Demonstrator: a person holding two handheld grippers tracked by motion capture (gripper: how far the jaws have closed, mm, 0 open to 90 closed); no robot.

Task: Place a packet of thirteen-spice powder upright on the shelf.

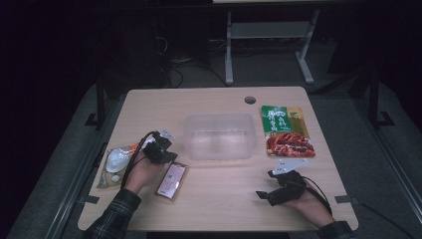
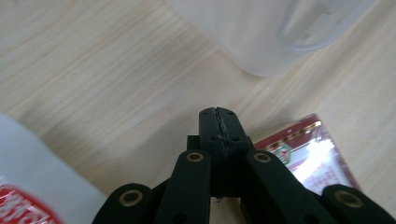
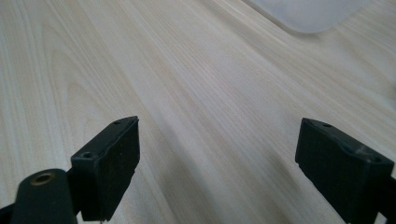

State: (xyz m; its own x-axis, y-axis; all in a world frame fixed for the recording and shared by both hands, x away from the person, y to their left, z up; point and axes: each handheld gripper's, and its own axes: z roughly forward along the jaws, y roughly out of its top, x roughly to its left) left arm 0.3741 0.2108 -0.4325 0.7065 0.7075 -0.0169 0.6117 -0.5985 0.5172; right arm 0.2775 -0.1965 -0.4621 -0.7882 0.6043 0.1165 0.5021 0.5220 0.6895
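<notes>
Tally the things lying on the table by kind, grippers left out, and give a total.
Food packets: 3, namely the green packet, the red packet and the clear packet.
Clear tub: 1.
Total: 4.

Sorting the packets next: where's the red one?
In the high view the red packet lies left of centre, beside the left gripper, just below the clear tub.

High view: dim, room black around the lit table (image 1: 214, 199). Gripper views: brighter, evenly lit; jaws sharp, background soft. Glare whitens the red packet (image 2: 310, 158); tub (image 2: 271, 32) out of focus.
</notes>
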